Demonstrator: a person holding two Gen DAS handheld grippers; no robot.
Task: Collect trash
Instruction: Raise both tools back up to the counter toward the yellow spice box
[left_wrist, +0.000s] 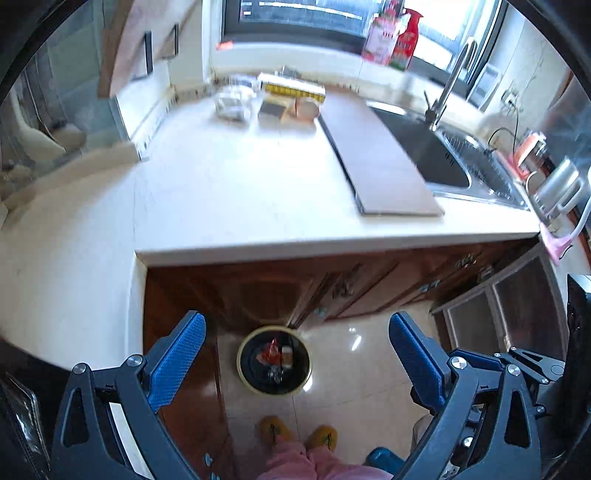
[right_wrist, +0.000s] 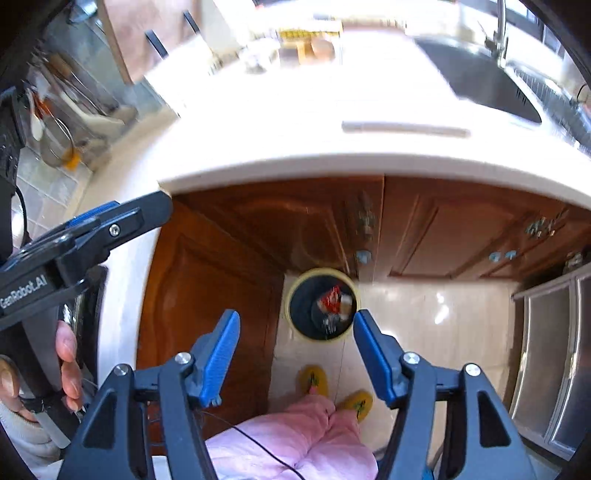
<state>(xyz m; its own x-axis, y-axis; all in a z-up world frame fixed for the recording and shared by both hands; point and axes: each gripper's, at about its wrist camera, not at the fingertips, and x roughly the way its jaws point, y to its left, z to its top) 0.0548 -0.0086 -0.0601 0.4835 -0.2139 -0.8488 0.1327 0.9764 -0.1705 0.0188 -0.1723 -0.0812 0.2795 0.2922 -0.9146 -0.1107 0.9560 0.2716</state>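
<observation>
Both the left gripper (left_wrist: 297, 341) and the right gripper (right_wrist: 297, 341) hang with fingers spread wide and nothing between them, and the trash bin (right_wrist: 322, 303) sits on the floor far beyond their tips, already holding a red wrapper (right_wrist: 330, 297). Likely trash, a blurred clear bag (left_wrist: 233, 99) and 2 or 3 small items, lies far ahead on the countertop (left_wrist: 240, 192). I would raise 1 gripper, approach slowly to kill the blur, and straddle one piece before closing.

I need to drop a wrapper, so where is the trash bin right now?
The trash bin stands on the tiled floor at the foot of the wooden corner cabinets, just ahead of the yellow slippers; it shows low and central in both wrist views.
</observation>
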